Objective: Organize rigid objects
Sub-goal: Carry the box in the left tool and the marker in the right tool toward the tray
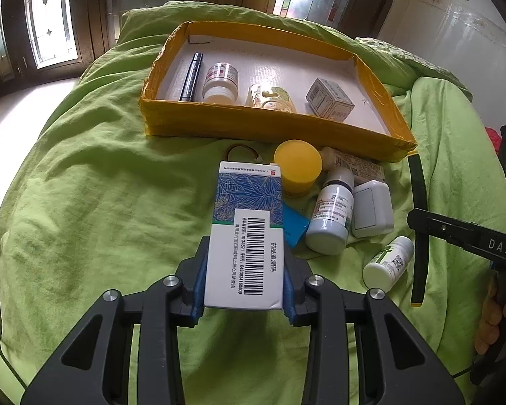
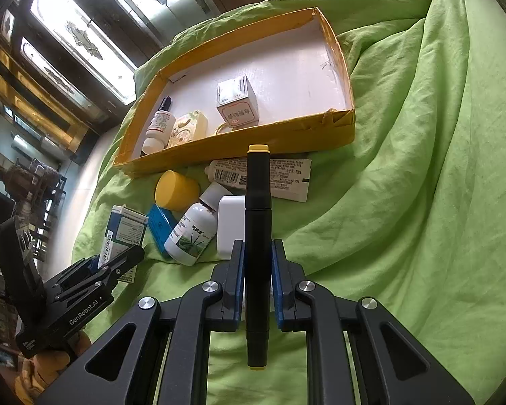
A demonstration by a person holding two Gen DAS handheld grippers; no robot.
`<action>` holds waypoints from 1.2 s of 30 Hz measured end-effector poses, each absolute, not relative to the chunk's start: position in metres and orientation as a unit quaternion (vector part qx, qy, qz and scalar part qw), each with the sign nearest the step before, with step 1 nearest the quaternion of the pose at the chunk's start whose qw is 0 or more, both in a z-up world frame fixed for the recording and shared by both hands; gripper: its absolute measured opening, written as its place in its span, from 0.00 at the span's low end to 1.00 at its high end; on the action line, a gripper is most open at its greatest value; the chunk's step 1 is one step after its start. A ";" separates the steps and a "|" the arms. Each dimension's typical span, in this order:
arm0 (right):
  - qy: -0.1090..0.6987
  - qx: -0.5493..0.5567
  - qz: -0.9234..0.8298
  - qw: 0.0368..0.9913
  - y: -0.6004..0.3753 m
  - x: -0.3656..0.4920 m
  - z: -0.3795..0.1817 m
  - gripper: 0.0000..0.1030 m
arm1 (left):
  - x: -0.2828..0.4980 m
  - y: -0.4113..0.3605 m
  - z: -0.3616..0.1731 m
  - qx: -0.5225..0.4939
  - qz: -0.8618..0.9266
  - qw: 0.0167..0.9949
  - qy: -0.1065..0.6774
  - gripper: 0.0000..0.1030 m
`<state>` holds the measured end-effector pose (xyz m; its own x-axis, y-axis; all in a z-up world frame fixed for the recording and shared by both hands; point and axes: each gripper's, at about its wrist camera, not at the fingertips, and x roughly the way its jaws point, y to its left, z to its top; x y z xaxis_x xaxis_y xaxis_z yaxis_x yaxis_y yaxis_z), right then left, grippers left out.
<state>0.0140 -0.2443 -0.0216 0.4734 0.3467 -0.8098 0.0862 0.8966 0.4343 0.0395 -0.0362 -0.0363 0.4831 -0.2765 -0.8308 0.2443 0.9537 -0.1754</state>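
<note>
Green bedding [image 1: 84, 202] below, both claws tilt downward: left claw [image 1: 243, 270] clamps a medicine box [image 1: 246, 236]; right claw [image 2: 258, 270] clamps a black marker [image 2: 258, 236] pointing twelve o'clock.

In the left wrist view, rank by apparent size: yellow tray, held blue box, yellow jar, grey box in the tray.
1. Yellow tray
2. Blue box, enlarged by nearness to the camera
3. Yellow jar and grey box: too alike to rank

Left gripper [image 1: 244, 280]: clamped on blue-white medicine box [image 1: 246, 236] | yellow tray [image 1: 270, 128]: black pen, white bottle, tin, small carton inside | green bedcover [image 1: 84, 202]: yellow-lidded jar [image 1: 298, 165], white bottles, tube near tray | right edge: right gripper gripping black marker [image 1: 418, 222]
</note>
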 end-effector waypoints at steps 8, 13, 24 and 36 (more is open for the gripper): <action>0.508 0.205 0.072 0.833 -0.243 0.014 -0.021 0.13 | 0.037 -0.035 -0.032 -0.015 -0.147 0.867 0.475 0.32; 0.507 0.201 0.070 0.835 -0.240 0.014 -0.019 0.13 | 0.038 -0.034 -0.031 -0.015 -0.145 0.869 0.473 0.32; 0.490 0.203 0.076 0.844 -0.235 0.012 -0.005 0.13 | 0.036 -0.032 -0.024 -0.025 -0.146 0.874 0.463 0.32; 0.465 0.196 0.077 0.860 -0.229 0.016 0.023 0.13 | 0.034 -0.027 -0.020 -0.037 -0.148 0.877 0.455 0.32</action>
